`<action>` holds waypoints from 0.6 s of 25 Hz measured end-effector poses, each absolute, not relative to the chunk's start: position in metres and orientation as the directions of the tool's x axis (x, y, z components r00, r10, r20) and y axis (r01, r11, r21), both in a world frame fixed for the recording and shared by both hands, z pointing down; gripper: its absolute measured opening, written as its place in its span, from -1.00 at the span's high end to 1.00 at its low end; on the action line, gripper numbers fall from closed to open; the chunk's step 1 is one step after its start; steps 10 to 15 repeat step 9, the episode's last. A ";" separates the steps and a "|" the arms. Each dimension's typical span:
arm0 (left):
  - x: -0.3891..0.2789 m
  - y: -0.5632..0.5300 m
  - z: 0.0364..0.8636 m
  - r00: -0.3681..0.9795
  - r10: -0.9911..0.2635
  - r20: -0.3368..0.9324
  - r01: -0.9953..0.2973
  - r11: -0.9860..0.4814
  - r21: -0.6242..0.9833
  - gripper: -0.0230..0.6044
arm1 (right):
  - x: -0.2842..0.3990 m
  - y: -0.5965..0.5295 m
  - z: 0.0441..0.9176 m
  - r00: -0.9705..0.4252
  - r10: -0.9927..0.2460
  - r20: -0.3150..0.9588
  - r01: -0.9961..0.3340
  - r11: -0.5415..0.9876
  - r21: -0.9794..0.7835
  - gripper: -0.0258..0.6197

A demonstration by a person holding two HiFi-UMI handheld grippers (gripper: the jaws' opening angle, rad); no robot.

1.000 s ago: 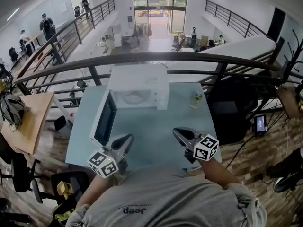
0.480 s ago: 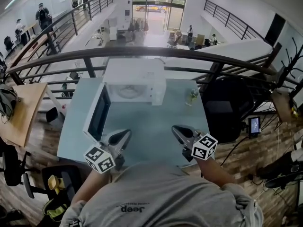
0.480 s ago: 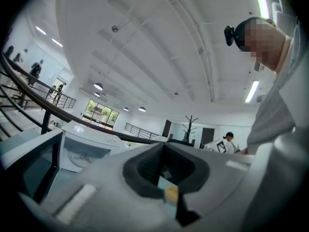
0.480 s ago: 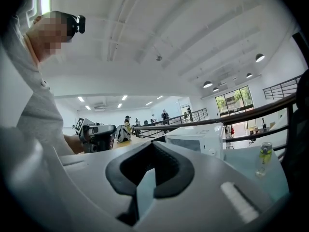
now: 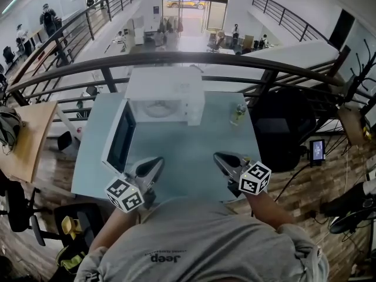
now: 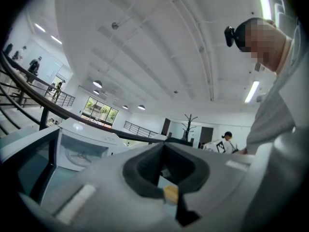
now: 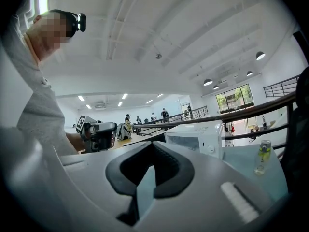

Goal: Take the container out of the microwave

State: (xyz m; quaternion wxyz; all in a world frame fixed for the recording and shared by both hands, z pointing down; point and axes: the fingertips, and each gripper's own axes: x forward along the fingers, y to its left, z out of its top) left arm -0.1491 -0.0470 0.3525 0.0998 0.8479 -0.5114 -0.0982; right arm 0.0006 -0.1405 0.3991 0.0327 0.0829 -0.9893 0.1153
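A white microwave (image 5: 165,93) stands at the far side of the pale blue table (image 5: 194,148), its door (image 5: 119,137) swung open to the left. A pale round container (image 5: 157,109) shows inside the cavity; it is also in the left gripper view as the container (image 6: 79,153). My left gripper (image 5: 157,162) hovers near the table's front edge, just right of the door's free end, jaws shut and empty. My right gripper (image 5: 217,157) is level with it on the right, also shut and empty. Both are well short of the microwave (image 7: 198,137).
A small bottle (image 5: 238,113) with a green label stands right of the microwave, seen too as the bottle (image 7: 263,156). A dark metal railing (image 5: 194,60) runs behind the table. A wooden desk (image 5: 26,145) is at left, a black bag (image 5: 282,128) at right.
The head view has shifted slightly, so the table sits a little differently in frame. Both grippers stay in place and shut.
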 end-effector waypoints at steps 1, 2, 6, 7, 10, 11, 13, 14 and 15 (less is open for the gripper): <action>-0.149 -0.047 0.353 0.458 -0.887 -0.064 -0.847 -0.457 0.271 0.83 | 0.001 -0.140 0.399 -0.984 -0.156 0.085 -0.172 0.960 -0.222 0.91; -0.149 -0.048 0.352 0.457 -0.887 -0.063 -0.847 -0.456 0.273 0.83 | 0.001 -0.141 0.399 -0.984 -0.156 0.085 -0.172 0.960 -0.221 0.91; -0.150 -0.050 0.350 0.457 -0.887 -0.063 -0.846 -0.455 0.277 0.83 | 0.002 -0.143 0.399 -0.984 -0.158 0.087 -0.174 0.960 -0.221 0.91; -0.151 -0.051 0.350 0.456 -0.888 -0.062 -0.846 -0.454 0.277 0.83 | 0.002 -0.144 0.399 -0.984 -0.158 0.087 -0.173 0.960 -0.220 0.91; -0.151 -0.053 0.350 0.455 -0.888 -0.061 -0.847 -0.453 0.278 0.83 | 0.002 -0.146 0.399 -0.984 -0.157 0.087 -0.173 0.960 -0.218 0.91; -0.151 -0.053 0.350 0.455 -0.888 -0.061 -0.847 -0.453 0.278 0.83 | 0.002 -0.146 0.399 -0.984 -0.157 0.087 -0.173 0.960 -0.218 0.91; -0.151 -0.053 0.350 0.455 -0.888 -0.061 -0.847 -0.453 0.278 0.83 | 0.002 -0.146 0.399 -0.984 -0.157 0.087 -0.173 0.960 -0.218 0.91; -0.151 -0.053 0.350 0.455 -0.888 -0.061 -0.847 -0.453 0.278 0.83 | 0.002 -0.146 0.399 -0.984 -0.157 0.087 -0.173 0.960 -0.218 0.91; -0.151 -0.053 0.350 0.455 -0.888 -0.061 -0.847 -0.453 0.278 0.83 | 0.002 -0.146 0.399 -0.984 -0.157 0.087 -0.173 0.960 -0.218 0.91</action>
